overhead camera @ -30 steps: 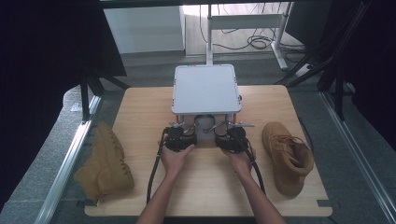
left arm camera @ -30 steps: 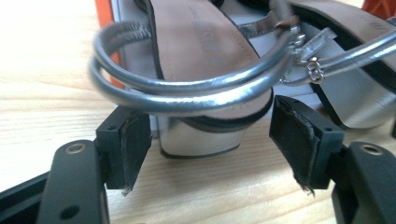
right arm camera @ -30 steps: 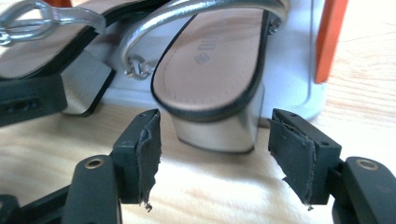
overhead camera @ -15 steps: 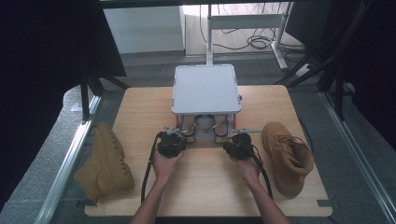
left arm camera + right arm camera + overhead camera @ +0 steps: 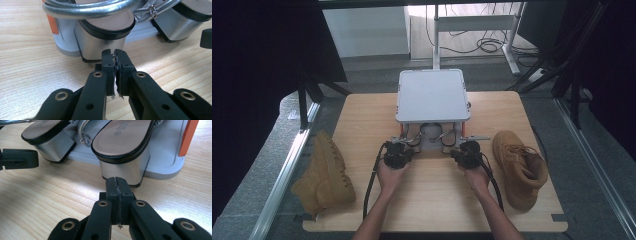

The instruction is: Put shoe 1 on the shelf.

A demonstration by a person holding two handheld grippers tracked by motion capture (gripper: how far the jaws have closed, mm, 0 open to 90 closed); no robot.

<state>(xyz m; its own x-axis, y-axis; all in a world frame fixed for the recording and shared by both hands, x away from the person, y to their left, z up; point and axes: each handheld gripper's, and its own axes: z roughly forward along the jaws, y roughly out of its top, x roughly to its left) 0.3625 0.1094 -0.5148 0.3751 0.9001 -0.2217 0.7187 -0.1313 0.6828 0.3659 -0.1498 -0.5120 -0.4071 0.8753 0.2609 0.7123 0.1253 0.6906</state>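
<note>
both claws were squeezed together with nothing in them. the left gripper (image 5: pixel 115 55) sat just in front of one silver sandal (image 5: pixel 105 32), and the right gripper (image 5: pixel 116 182) sat in front of the other sandal (image 5: pixel 125 147). a push forward with closed claws could knock the sandals off their grey stand (image 5: pixel 432 95).

You work on a surface (image 5: pixel 362 125) of pale wood with a fine grain and a matt finish. Your left gripper (image 5: pixel 114 58) and right gripper (image 5: pixel 117 185) look like matt black plastic with small metal rivets; the pads between the jaws are rough and frayed. The sandals (image 5: pixel 122 142) have shiny silver block heels like brushed metal, smooth tan insoles like leather, and a glossy silver strap (image 5: pixel 87 7). At 12 o'clock, the grey box (image 5: pixel 433 95) looks smooth and matt. The two boots (image 5: pixel 519 167) show soft, matt tan suede.
</note>
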